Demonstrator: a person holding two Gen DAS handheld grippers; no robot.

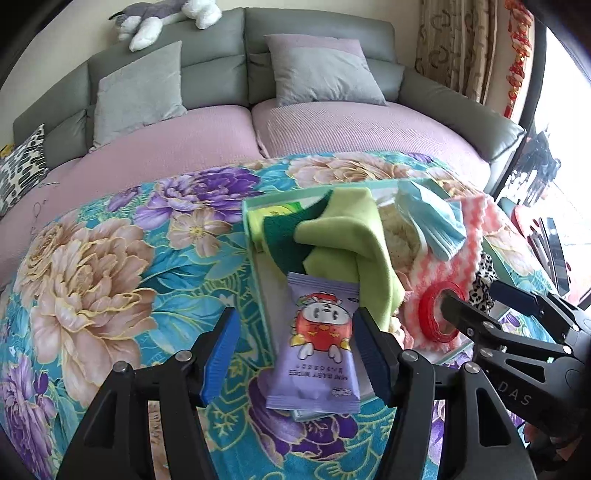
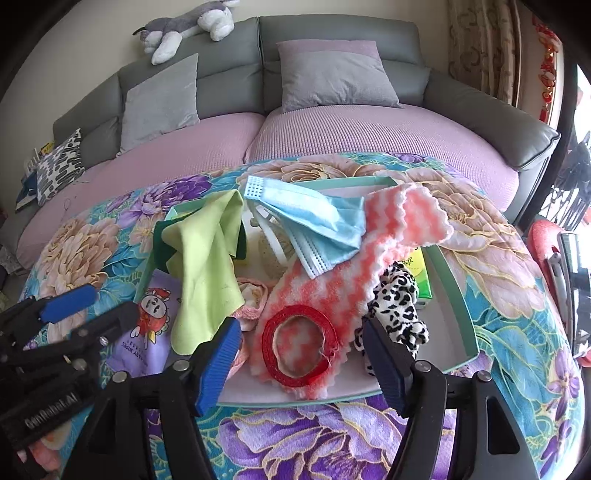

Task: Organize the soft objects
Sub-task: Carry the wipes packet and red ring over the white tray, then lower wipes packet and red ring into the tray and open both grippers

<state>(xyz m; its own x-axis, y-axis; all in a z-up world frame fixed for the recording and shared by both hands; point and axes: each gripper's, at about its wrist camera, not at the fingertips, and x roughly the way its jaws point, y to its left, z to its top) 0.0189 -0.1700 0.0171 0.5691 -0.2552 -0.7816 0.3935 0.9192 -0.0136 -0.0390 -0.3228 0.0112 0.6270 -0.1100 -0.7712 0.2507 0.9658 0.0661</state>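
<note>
A mint tray (image 2: 458, 295) on the floral cloth holds a pile of soft things: a lime cloth (image 2: 207, 266), blue face masks (image 2: 314, 221), a pink-and-white wavy cloth (image 2: 388, 236), a red ribbon roll (image 2: 299, 343), a leopard scrunchie (image 2: 395, 306) and a purple wipes packet (image 1: 317, 343). My left gripper (image 1: 295, 354) is open, its fingers on either side of the wipes packet at the tray's near edge. My right gripper (image 2: 299, 365) is open, its fingers on either side of the red ribbon roll. The right gripper also shows in the left wrist view (image 1: 476, 306).
The floral cloth (image 1: 110, 277) covers the table. Behind it stands a grey sofa (image 2: 332, 37) with lilac seat covers, grey cushions (image 2: 332, 77) and a plush husky (image 2: 188, 26) on its back. A curtain (image 2: 480, 48) and window are at the right.
</note>
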